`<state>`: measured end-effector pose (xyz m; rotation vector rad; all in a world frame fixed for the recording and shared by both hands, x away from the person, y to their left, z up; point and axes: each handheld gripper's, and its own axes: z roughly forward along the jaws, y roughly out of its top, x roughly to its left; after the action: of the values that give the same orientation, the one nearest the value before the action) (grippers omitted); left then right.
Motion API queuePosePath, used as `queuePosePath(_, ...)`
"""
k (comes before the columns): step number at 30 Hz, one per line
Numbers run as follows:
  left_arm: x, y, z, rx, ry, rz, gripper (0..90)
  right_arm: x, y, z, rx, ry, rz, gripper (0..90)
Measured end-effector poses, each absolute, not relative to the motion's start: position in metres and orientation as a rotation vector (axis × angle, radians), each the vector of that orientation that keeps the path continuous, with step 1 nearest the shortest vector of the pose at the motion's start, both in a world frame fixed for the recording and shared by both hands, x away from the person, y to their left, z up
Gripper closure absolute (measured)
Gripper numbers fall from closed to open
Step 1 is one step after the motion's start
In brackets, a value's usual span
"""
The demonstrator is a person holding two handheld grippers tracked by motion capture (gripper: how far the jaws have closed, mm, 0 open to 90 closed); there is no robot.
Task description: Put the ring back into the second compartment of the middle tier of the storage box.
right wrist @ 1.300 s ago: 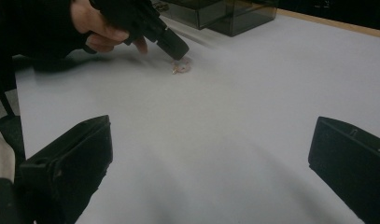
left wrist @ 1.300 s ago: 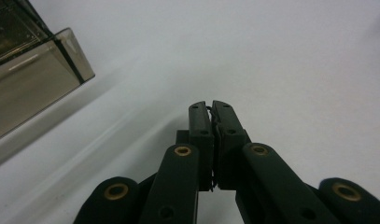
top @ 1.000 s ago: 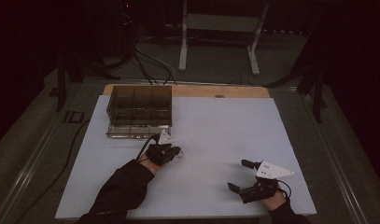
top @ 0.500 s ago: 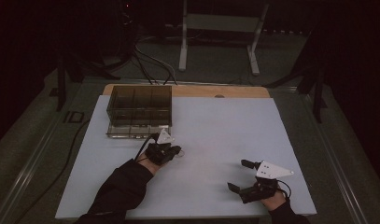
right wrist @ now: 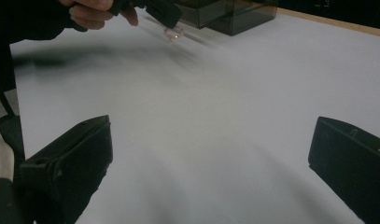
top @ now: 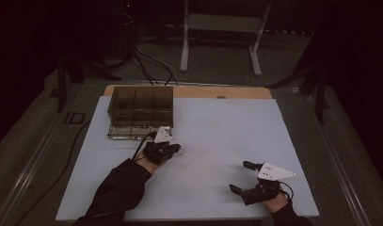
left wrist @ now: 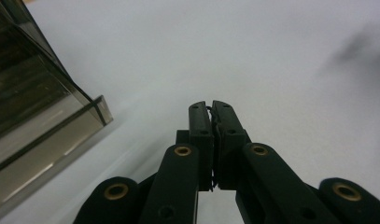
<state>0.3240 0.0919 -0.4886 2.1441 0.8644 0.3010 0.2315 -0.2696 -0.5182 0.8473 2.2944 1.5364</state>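
Note:
My left gripper [top: 176, 149] lies low over the white mat, just in front of a smoky clear box [top: 139, 106]. Its jaws are shut. A thin dark wire [left wrist: 211, 110] shows pinched between its pads in the left gripper view, where the gripper [left wrist: 211, 106] points across the mat past the box's corner [left wrist: 33, 102]. In the right gripper view a tiny clear pinkish piece [right wrist: 173, 32] hangs at the left gripper's [right wrist: 166, 14] tip. My right gripper [top: 239, 176] rests near the front right of the mat, jaws wide apart [right wrist: 211, 126], nothing between them.
The white mat [top: 217, 132] covers a wooden table whose far edge [top: 227, 92] shows behind it. The box [right wrist: 225, 14] has several compartments and stands at the mat's back left. Cables and a metal stand [top: 217, 42] lie on the dark floor beyond.

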Motion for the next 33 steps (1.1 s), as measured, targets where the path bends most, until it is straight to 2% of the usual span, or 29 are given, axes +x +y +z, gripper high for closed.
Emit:
queuePosePath(19,0.323,0.097,-0.476,2.128,0.835,0.324,90.0,0.231,-0.269,-0.518,0.848,2.297,1.535,0.0)
queuePosePath(33,0.326,0.11,-0.468,2.059,0.879,0.342,90.0,0.232,-0.269,-0.519,0.851,2.298,1.535,0.0)
